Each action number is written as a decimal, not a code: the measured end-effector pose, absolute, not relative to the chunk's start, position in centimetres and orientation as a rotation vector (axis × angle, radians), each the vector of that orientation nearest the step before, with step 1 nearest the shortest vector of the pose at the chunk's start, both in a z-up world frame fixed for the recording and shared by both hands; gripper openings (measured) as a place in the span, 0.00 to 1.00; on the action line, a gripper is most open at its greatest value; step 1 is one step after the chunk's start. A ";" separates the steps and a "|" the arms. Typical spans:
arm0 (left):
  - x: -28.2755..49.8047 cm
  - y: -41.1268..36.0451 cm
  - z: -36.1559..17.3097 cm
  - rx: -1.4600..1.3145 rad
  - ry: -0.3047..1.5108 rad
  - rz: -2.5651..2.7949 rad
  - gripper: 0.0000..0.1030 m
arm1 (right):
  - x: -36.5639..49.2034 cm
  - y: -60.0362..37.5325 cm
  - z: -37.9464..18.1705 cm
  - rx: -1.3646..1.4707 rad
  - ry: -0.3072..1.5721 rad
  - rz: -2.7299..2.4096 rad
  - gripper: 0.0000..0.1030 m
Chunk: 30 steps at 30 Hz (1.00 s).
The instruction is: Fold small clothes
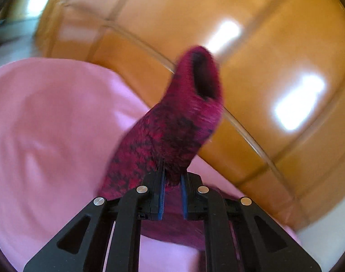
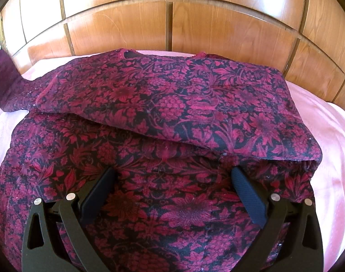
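A dark red and black floral knit sweater [image 2: 172, 104] lies spread on a pink sheet [image 2: 331, 158], with one layer folded across its upper part. My right gripper [image 2: 172, 176] hovers open over the lower body of the sweater, with nothing between its fingers [image 2: 249, 195]. The left sleeve [image 2: 7, 83] rises off the sheet at the far left of the right wrist view. In the left wrist view my left gripper [image 1: 172, 176] is shut on that sleeve [image 1: 172, 124], whose cuff opening [image 1: 204, 77] points up and away. The picture there is blurred.
A wooden panelled headboard [image 2: 172, 22] stands right behind the sweater and fills the background [image 1: 263, 45] of the left wrist view. The pink sheet [image 1: 48, 124] spreads to the left under the raised sleeve.
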<state>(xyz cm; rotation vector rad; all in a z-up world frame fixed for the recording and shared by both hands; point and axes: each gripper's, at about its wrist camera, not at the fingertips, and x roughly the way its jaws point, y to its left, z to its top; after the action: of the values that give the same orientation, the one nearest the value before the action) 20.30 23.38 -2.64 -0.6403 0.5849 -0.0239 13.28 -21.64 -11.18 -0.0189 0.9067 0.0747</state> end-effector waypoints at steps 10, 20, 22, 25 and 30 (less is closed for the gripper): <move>22.0 9.0 -7.3 -0.406 0.811 -0.160 0.10 | 13.3 -22.0 -11.0 0.001 0.908 0.081 0.98; 20.7 5.5 -6.2 -0.179 0.768 -0.129 0.54 | 14.2 -22.6 -5.7 0.251 0.838 0.251 0.83; 20.1 5.7 -6.0 -0.165 0.756 -0.126 0.60 | 15.7 -21.5 -4.8 0.341 0.845 0.330 0.76; 18.6 6.8 -5.6 -0.174 0.717 -0.101 0.65 | 18.3 -19.1 -4.3 0.448 0.875 0.428 0.64; 16.6 9.7 -7.2 -0.272 0.744 -0.017 0.65 | 23.3 -14.2 -5.9 0.569 0.984 0.500 0.64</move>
<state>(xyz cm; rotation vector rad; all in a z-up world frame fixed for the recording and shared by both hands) 16.61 9.72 -7.25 -0.2718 0.7439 -0.0170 23.34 -14.22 -5.93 0.5693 0.9839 0.4999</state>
